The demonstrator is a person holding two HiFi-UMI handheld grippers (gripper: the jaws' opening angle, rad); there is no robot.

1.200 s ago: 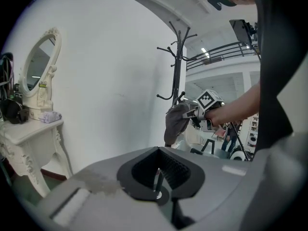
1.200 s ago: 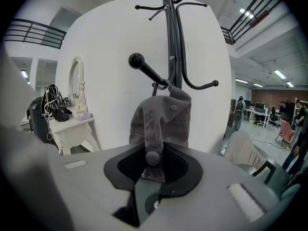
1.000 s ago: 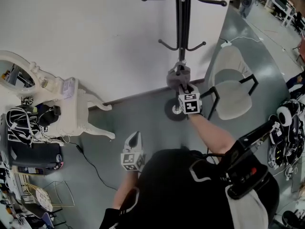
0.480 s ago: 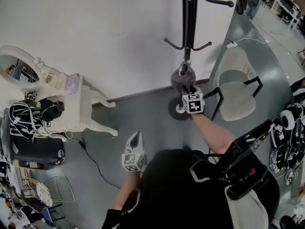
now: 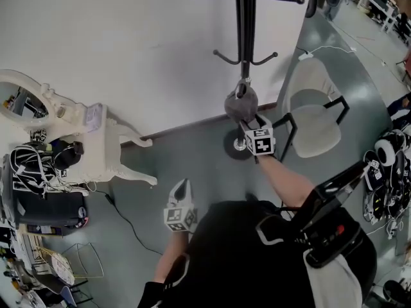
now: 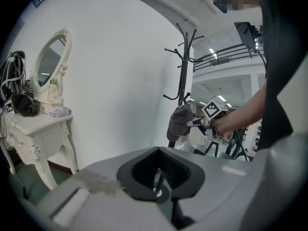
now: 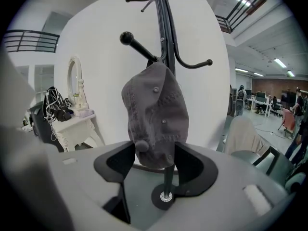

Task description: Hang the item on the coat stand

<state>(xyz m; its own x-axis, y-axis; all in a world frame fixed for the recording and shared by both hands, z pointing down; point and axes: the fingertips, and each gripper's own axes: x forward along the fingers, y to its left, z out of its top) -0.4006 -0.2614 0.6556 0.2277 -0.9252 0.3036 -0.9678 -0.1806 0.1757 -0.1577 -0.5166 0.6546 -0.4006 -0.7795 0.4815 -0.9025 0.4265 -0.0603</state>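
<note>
The grey cap (image 5: 241, 104) hangs against the pole of the black coat stand (image 5: 243, 24), just under its lower ring of hooks. In the right gripper view the cap (image 7: 155, 110) drapes from the stand (image 7: 166, 37), though the cloth hides the hook that carries it, so which hook that is cannot be confirmed. The right gripper (image 5: 247, 122) is held out at the cap's lower edge. Its jaws are opening, and the cap's hem sits between them without the pads (image 7: 191, 163) visibly pressing on it. A second ago the same gripper was clamped on the cap at about the same spot beside the pole; the cap has barely shifted since then. The left gripper (image 5: 182, 186) stays low in front of the person's torso, well apart from the stand. Its own view shows the jaw tips drawn together with nothing between them, as in the earlier frames. From that view the cap (image 6: 179, 121) and stand (image 6: 184, 71) appear beyond, with the white dressing table (image 6: 36, 124) off to the left.
</note>
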